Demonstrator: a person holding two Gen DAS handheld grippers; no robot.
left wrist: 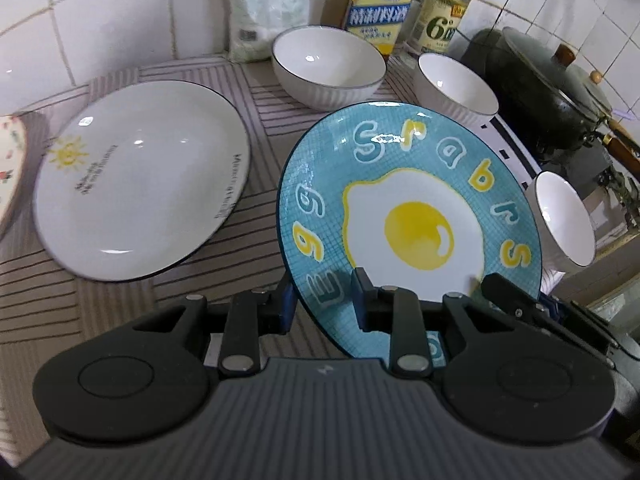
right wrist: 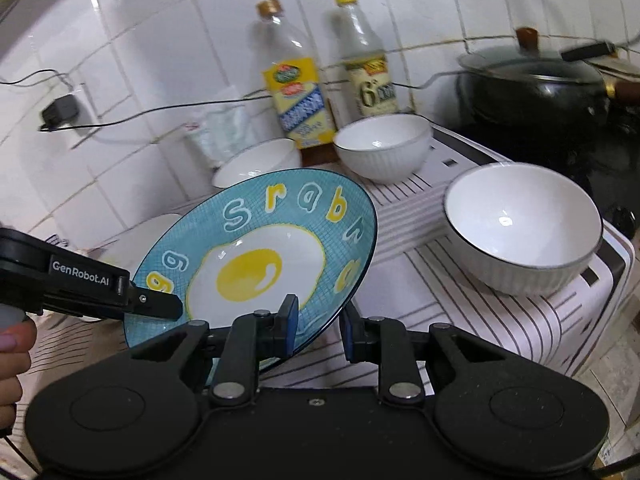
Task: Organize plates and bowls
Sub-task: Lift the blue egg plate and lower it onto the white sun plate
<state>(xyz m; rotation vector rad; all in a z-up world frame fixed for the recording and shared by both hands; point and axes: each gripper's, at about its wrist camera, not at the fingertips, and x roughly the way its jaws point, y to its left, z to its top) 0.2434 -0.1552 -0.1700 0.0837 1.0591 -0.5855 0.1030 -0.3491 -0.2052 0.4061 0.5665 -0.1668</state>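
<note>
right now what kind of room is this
Most likely a home kitchen counter: white tiled wall, condiment bottles beside a lidded black pot, and white bowls on a striped mat.

Blue plate [right wrist: 256, 256] – lettering "Srabrs", "Egg". Left hand-held gripper [right wrist: 160, 304] – "GenRobot.AI". Clear bottle [right wrist: 370, 76] label – "6°".

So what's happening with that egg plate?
A person holds a gripper in each hand, and both are clamped on the rim of the blue fried-egg plate, tilted above the striped mat. The left gripper grips one edge, the right gripper another. A white sun plate and three white bowls sit on the counter.
</note>
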